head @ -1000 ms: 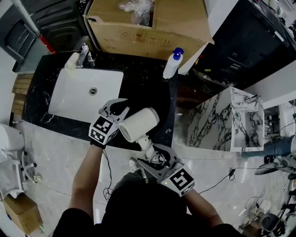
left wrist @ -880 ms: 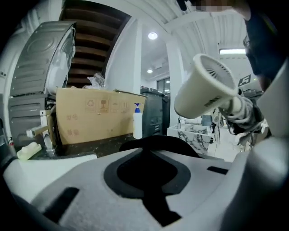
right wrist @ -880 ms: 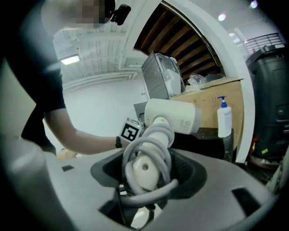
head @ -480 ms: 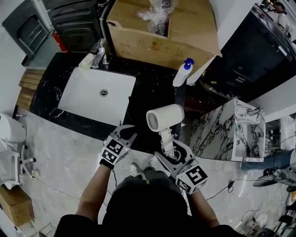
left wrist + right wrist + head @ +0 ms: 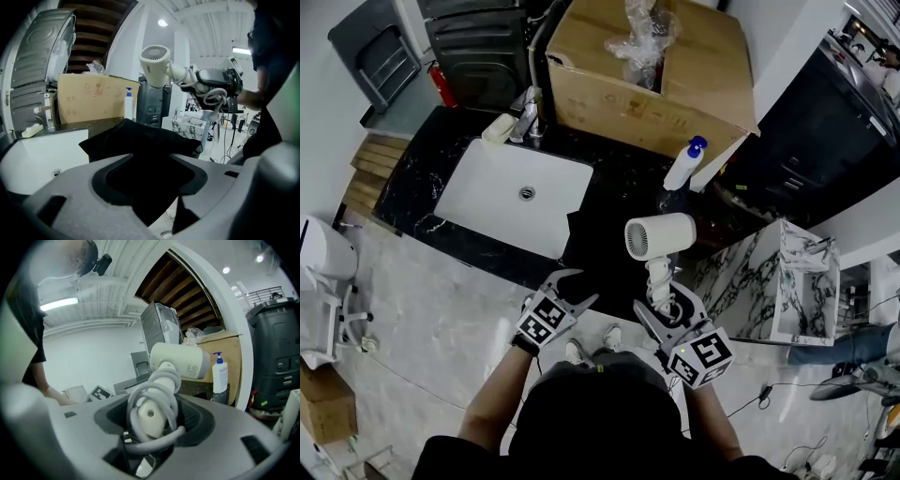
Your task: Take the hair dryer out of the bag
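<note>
A cream hair dryer [image 5: 661,234] stands upright over the dark counter, its grey cord wound round the handle. My right gripper [image 5: 664,305] is shut on that handle [image 5: 151,416], nozzle end up. The black bag [image 5: 586,239] lies slumped on the counter near its front edge. My left gripper [image 5: 578,289] is just in front of the bag, and its jaws are opening. In the left gripper view the bag's black cloth [image 5: 140,140] fills the gap between the jaws, and the pads do not press it. The hair dryer [image 5: 157,58] shows high at the right in that view.
A white sink [image 5: 511,202] with a faucet [image 5: 528,117] is set in the black counter at the left. A big cardboard box [image 5: 647,75] stands at the back, a blue-capped pump bottle [image 5: 684,164] beside it. A marble-pattern cabinet [image 5: 769,272] stands at the right.
My right gripper carried the hair dryer to the right, away from the left gripper. The left gripper drew back to the counter's front edge and its jaws spread apart.
</note>
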A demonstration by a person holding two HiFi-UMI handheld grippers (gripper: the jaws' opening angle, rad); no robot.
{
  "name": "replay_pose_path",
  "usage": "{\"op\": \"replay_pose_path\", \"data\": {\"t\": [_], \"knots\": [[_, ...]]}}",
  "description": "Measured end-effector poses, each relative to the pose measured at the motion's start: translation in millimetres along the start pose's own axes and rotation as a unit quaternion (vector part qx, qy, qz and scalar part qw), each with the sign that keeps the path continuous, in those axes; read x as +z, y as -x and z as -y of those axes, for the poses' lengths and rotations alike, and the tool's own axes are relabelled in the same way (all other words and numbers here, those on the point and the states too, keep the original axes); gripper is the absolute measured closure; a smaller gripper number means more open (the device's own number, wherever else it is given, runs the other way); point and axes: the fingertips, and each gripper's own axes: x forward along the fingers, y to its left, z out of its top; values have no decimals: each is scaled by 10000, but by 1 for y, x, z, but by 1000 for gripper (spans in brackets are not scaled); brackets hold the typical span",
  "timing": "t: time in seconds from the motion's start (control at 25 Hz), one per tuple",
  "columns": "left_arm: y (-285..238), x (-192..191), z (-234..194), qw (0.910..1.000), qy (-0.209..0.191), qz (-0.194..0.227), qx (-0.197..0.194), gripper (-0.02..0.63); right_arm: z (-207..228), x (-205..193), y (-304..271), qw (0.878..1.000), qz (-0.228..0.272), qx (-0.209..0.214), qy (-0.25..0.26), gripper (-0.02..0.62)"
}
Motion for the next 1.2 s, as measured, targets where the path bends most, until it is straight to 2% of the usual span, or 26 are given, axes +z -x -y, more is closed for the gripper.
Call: {"op": "replay_pose_path", "data": {"t": [0.12, 0.24, 0.52, 0.64, 0.68, 0.76, 0.88, 1.04, 1.2], "knots": [[11, 11, 1, 9996, -37, 279, 10, 311, 2, 0, -2, 10000, 14, -15, -32, 339], [27, 20, -1, 9974, 227, 688, 18, 246, 3, 2, -4, 10000, 27, 0, -50, 339], [66, 46, -14, 9888, 341, 1374, 468, 235, 9, 7, -9, 10000, 69, 3, -48, 339], [72, 50, -22, 9865, 396, 1445, 655, 238, 12, 9, -10, 9999, 85, -9, -57, 339], [71, 49, -25, 9871, 346, 1377, 736, 253, 13, 10, -10, 9999, 91, -13, -64, 339], [72, 47, -34, 9868, 232, 1255, 996, 446, 15, 11, -11, 9999, 93, -21, -77, 339], [80, 51, -49, 9796, 198, 1350, 1479, 559, 18, 12, -11, 9999, 96, -31, -84, 339], [103, 73, -59, 9629, 306, 1639, 2122, 584, 24, 13, -10, 9999, 103, -37, -111, 339], [123, 89, -64, 9499, 304, 1866, 2490, 584, 29, 13, -11, 9999, 83, -28, -148, 339]]}}
